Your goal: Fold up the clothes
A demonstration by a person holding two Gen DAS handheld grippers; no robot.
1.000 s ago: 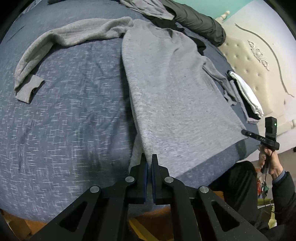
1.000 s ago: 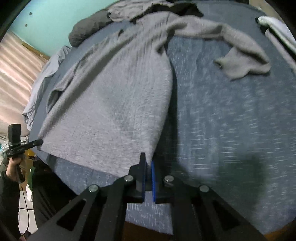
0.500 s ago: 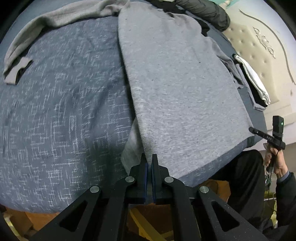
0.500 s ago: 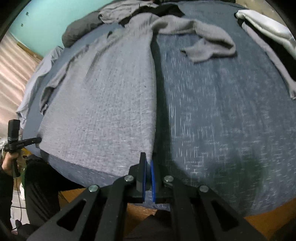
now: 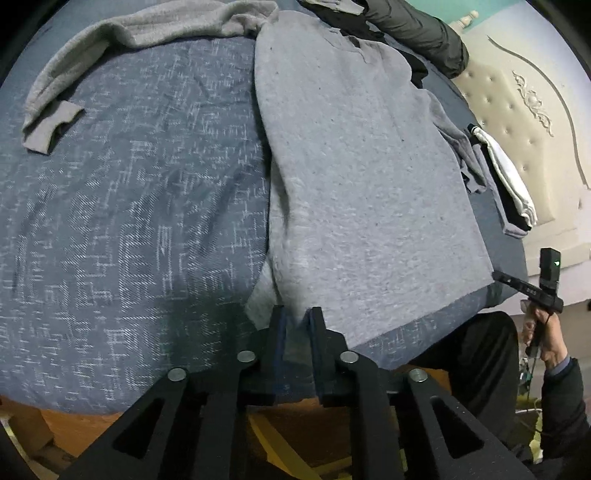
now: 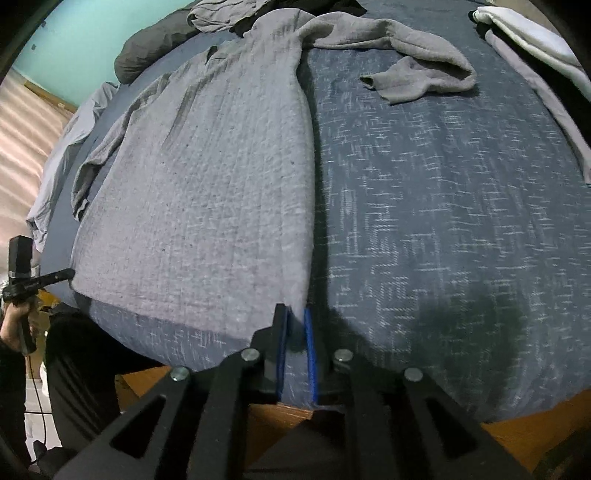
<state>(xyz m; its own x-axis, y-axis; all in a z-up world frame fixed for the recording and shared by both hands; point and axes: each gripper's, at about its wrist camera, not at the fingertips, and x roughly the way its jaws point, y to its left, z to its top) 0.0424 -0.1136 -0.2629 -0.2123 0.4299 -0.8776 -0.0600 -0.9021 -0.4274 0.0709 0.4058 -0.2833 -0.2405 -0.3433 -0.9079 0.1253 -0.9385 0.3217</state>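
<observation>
Just ahead of both tools, the grey sweater [image 5: 362, 184] lies flat on the blue bed [image 5: 129, 221], its body stretched away from the fingertips toward the far end of the mattress, hem at the near edge. Half a second ago each tool was clamped on a bottom corner of that hem; now the left tool [image 5: 296, 321] has its fingers apart, the hem corner sitting loose in the gap and a small flap of fabric bunched just to its left. The right tool [image 6: 295, 321] has likewise parted its blue-lined fingers, and the opposite hem corner rests right at their tips without being pinched.

That release suggests the spreading and tugging step is done: the torso looks smooth and squared to the bed's edge. One sleeve [image 6: 399, 62] trails out far ahead and to the right of the right tool, cuff folded on itself; the other sleeve [image 6: 110, 147] lies rumpled along the garment's far-left side. Probably the next job is bringing those sleeves across the body. Other clothes [image 5: 417, 33] are heaped beyond the collar, and a folded white and black item [image 5: 506, 173] sits off to the left tool's right.
</observation>
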